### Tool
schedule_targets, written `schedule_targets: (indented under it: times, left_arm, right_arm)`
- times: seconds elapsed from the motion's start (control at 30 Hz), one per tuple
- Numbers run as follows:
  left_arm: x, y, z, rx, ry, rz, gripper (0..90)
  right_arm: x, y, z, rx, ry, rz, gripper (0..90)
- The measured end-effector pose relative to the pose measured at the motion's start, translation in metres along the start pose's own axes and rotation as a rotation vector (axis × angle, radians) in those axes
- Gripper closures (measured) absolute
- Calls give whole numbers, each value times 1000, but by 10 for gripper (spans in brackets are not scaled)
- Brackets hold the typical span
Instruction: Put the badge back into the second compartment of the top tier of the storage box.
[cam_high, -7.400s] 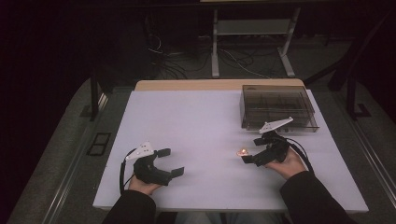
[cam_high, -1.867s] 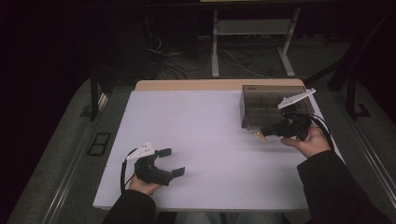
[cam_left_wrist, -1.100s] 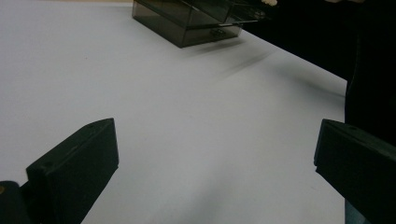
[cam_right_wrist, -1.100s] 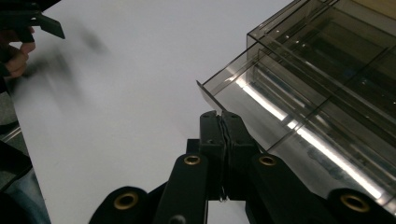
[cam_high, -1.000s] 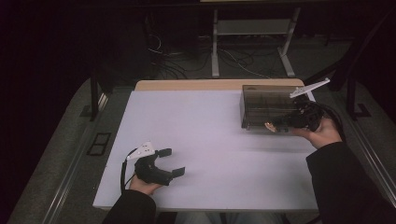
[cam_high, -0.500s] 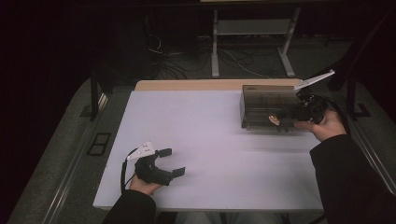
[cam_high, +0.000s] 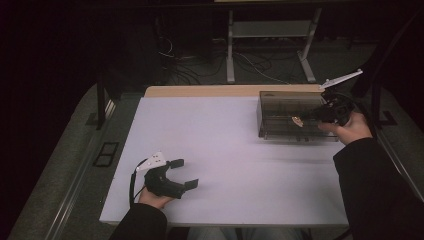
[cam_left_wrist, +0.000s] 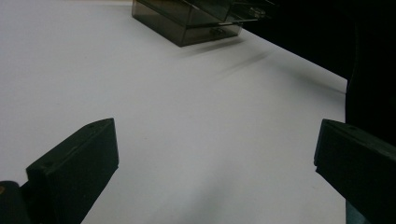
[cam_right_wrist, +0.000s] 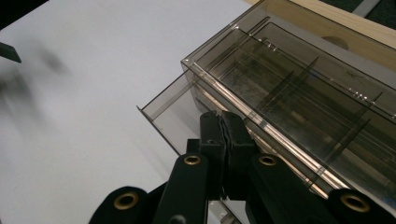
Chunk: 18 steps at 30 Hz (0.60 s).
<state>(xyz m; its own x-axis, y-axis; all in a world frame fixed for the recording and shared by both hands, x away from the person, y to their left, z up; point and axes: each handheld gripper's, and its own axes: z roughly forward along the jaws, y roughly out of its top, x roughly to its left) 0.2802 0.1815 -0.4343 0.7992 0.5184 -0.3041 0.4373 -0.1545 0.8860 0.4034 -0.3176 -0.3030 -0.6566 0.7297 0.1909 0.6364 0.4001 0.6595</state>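
A smoked clear box (cam_high: 280, 107) with several compartments stands at the table's back right; its drawer (cam_right_wrist: 161, 109) is pulled out a little. My right gripper (cam_high: 301, 119) reaches over the box from the right, shut, with a small pale piece (cam_high: 296, 120) at its tip. In the right gripper view the right gripper (cam_right_wrist: 224, 122) has its pads pressed together above the drawer, hiding whatever lies between them. My left gripper (cam_high: 185, 173) rests near the front left of the white table (cam_high: 225, 145), open, with nothing between its fingers. In its own view the left gripper (cam_left_wrist: 215, 163) stands wide over bare table.
The box (cam_left_wrist: 187, 21) lies far ahead in the left gripper view. A wooden strip (cam_high: 210, 91) borders the table's far edge. Behind it stand a metal stand (cam_high: 270, 45) and floor cables. A dark sleeve (cam_high: 380, 190) covers the front right corner.
My right gripper has carried the small pale piece back and a little up, from the box's front edge to over the box. The left gripper has not moved.
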Motion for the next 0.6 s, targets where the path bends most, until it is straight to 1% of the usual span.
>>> schedule_targets:
  times: [0.23,0.6]
  left_arm:
    - [0,0,0,1,1,2,0]
    - [0,0,0,1,0,3,0]
  right_arm:
    - [-5,0,4,3,-8,6,871]
    - [-11,0,19,46,-16,9,870]
